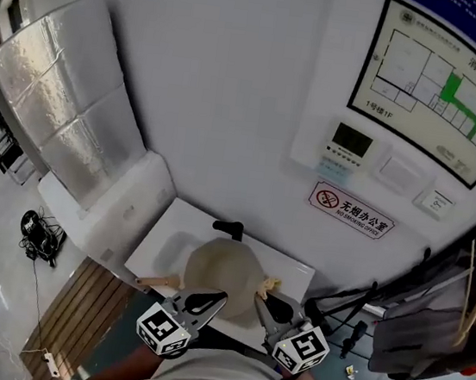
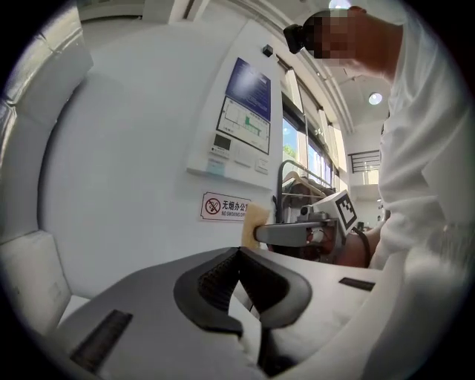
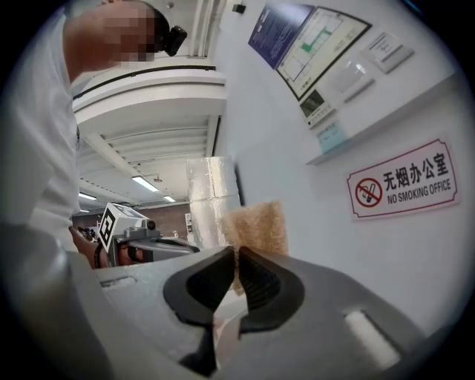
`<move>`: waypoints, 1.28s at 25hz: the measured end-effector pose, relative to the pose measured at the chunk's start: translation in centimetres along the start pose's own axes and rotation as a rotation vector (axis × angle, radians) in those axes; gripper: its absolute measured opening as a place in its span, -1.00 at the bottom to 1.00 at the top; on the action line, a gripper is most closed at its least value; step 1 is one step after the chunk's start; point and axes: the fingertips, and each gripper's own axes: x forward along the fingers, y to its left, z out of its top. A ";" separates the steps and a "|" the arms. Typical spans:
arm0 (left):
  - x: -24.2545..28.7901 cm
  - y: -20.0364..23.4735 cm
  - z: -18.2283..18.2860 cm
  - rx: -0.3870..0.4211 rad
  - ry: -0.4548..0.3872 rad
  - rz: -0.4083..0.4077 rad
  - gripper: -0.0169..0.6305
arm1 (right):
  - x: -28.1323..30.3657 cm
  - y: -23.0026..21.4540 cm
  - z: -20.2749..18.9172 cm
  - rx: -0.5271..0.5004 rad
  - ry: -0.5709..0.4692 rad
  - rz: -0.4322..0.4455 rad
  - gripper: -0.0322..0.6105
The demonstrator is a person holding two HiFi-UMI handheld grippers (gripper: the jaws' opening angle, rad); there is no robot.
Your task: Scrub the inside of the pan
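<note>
Right claw (image 3: 236, 254) clamped on sponge (image 3: 256, 226); left claw (image 2: 239, 254) closed, empty. Pan (image 1: 215, 264) just below and ahead of both, sponge seemingly off its inside. Scrubbing likely all left to do.

the left gripper (image 2: 239, 254), low at six o'clock, has its jaws pressed together on nothing, while at their one o'clock the right gripper (image 2: 261, 234) reaches in from three o'clock with a tan sponge (image 2: 255, 217) at its tip, and a no-smoking sign (image 2: 225, 206) hangs on the white wall (image 2: 133, 148) at their eleven o'clock.
</note>
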 end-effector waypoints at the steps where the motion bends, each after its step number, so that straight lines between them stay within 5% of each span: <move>1: 0.1 0.3 0.2 0.002 -0.003 -0.023 -0.95 | 0.2 -0.1 0.0 0.003 -0.001 -0.017 -0.84; 13: -4.4 5.7 2.2 0.094 0.006 -0.257 -0.95 | 7.0 2.3 0.6 0.027 -0.031 -0.194 -0.84; 23: -10.7 11.6 2.1 0.127 0.011 -0.300 -0.95 | 12.0 5.9 -1.0 0.050 -0.047 -0.324 -0.84; 32: -11.6 15.0 -1.0 0.077 0.055 -0.286 -0.95 | 12.8 5.6 -3.2 0.085 0.005 -0.385 -0.84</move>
